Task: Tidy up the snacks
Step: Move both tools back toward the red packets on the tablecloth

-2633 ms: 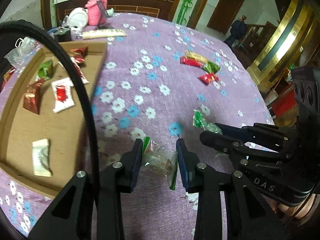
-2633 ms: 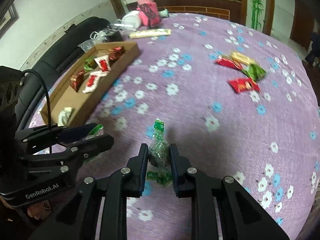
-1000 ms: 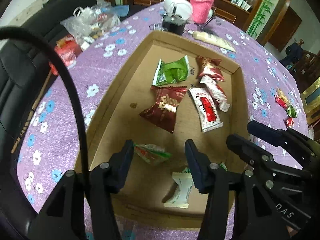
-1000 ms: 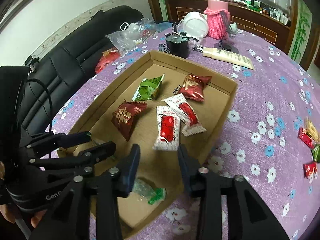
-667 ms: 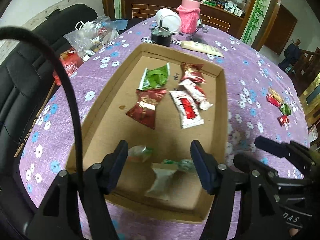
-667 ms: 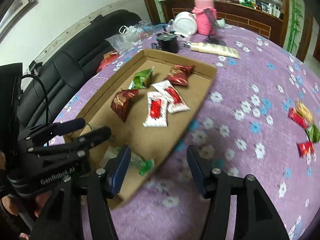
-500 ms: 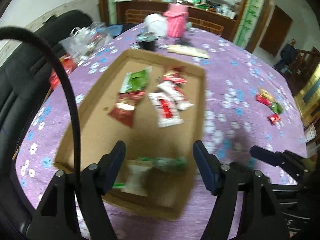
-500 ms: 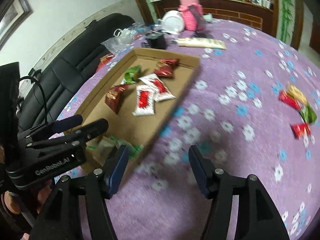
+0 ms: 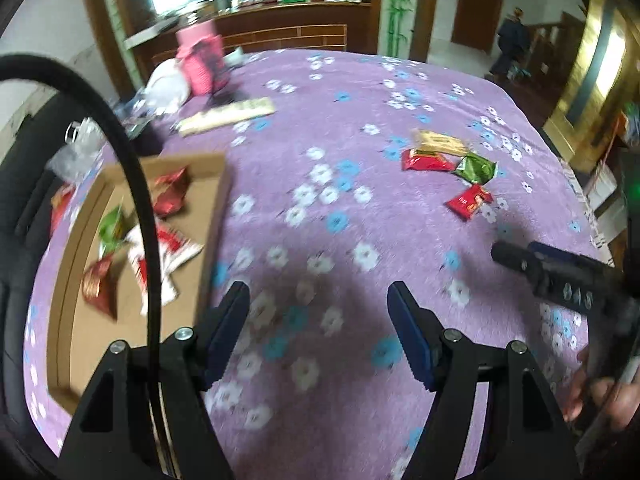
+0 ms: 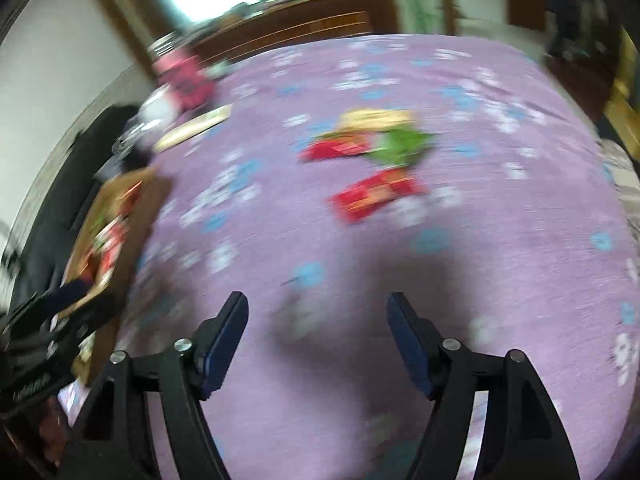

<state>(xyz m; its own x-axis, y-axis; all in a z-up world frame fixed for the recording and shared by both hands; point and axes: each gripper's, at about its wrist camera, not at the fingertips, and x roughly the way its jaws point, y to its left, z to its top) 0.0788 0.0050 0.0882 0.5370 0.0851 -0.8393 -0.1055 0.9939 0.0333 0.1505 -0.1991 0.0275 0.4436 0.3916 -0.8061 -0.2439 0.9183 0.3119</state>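
Observation:
My left gripper (image 9: 318, 300) is open and empty above the purple flowered tablecloth (image 9: 340, 240). My right gripper (image 10: 316, 312) is open and empty too; its view is blurred. A cardboard tray (image 9: 216, 200) with several snack packets lies at the left; it also shows in the right wrist view (image 10: 148, 196). Loose snacks lie on the cloth to the far right: a yellow packet (image 9: 440, 142), a long red packet (image 9: 428, 164), a green packet (image 9: 476, 168) and a small red packet (image 9: 468, 200). In the right wrist view the small red packet (image 10: 376, 194) lies nearest.
A pink knitted container (image 9: 202, 60), a white bowl (image 9: 168, 84) and a long beige packet (image 9: 228, 116) stand at the table's far left. A clear plastic bag (image 9: 76, 148) lies beyond the tray. The right gripper's body (image 9: 560, 276) shows at the right.
Both grippers let go of their green snacks in the tray, opened wide and swung right, away from the tray toward the loose snacks.

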